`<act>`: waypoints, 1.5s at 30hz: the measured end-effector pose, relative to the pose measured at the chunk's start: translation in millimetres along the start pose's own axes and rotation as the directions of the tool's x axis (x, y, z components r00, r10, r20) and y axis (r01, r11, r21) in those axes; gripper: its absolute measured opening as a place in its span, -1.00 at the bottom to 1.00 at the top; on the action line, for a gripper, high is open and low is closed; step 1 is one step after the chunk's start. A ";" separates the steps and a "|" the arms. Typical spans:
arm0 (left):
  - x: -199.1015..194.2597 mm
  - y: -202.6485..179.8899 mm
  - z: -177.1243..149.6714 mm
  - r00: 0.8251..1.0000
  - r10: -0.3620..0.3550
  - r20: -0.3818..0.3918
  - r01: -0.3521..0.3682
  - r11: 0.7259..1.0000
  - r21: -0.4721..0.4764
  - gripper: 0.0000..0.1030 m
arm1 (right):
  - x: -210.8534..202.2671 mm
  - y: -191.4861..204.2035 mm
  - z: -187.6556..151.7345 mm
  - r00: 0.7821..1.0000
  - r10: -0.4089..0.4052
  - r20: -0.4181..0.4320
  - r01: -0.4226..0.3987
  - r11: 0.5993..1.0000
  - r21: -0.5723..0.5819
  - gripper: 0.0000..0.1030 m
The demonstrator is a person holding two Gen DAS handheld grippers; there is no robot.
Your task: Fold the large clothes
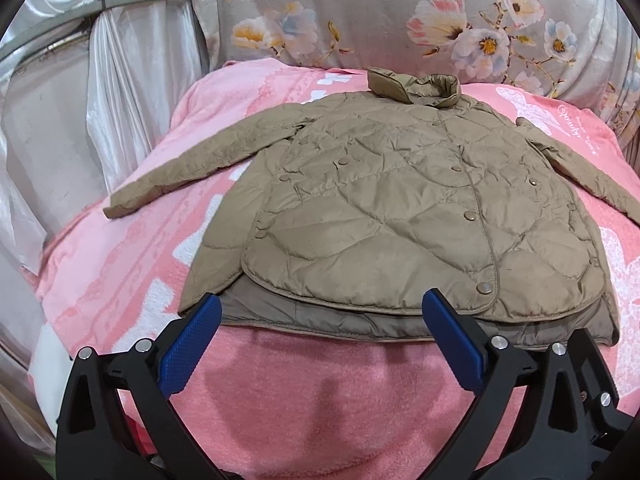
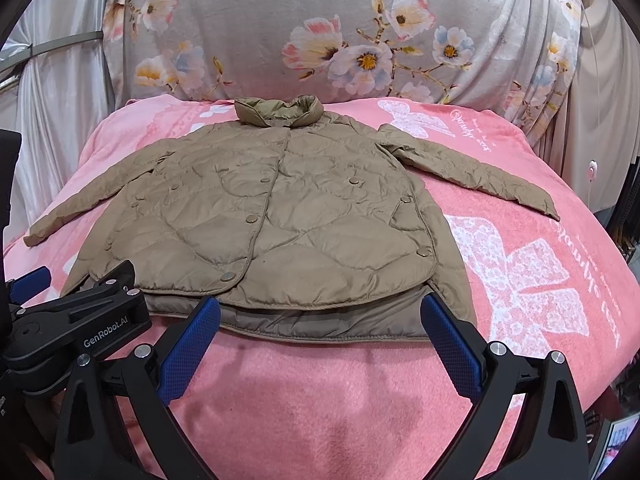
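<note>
A tan quilted jacket (image 1: pixel 384 208) lies flat and buttoned on a pink blanket (image 1: pixel 320 392), collar at the far end, both sleeves spread out to the sides. It also shows in the right wrist view (image 2: pixel 272 220). My left gripper (image 1: pixel 320 304) is open and empty, hovering just before the jacket's near hem. My right gripper (image 2: pixel 320 308) is open and empty, also just before the near hem, toward its right part. The left gripper's body (image 2: pixel 80 316) shows at the left of the right wrist view.
The pink blanket (image 2: pixel 520 280) has white bow prints. A grey floral cloth (image 2: pixel 340 40) hangs behind it. White curtains (image 1: pixel 120 100) hang at the left. A white cord with a small switch (image 2: pixel 592 168) hangs at the right.
</note>
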State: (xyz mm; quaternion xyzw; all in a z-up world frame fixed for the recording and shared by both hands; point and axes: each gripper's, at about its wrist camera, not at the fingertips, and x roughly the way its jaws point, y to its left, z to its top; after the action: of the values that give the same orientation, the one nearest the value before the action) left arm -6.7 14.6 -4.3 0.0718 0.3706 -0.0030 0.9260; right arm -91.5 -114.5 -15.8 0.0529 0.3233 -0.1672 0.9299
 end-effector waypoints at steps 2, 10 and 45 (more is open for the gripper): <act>-0.1 -1.5 1.2 1.000 0.017 0.002 -0.017 1.000 0.011 0.91 | 0.6 0.5 -0.8 1.000 -0.003 -0.003 0.003 1.000 0.000 0.90; 2.4 -3.6 2.0 0.999 0.033 -0.002 -0.033 0.999 0.026 0.91 | 2.7 -1.3 -1.8 1.000 0.001 -0.004 -0.001 1.000 0.001 0.90; -2.9 1.4 -2.0 1.000 0.016 0.003 -0.016 1.000 0.011 0.90 | -2.4 -1.6 -1.0 1.000 0.008 -0.001 -0.008 1.000 -0.008 0.90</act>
State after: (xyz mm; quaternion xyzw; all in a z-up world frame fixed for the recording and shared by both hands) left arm -10.1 16.1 -3.5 0.0801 0.3687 0.0023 0.9261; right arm -94.4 -115.2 -15.0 0.0504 0.3244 -0.1623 0.9305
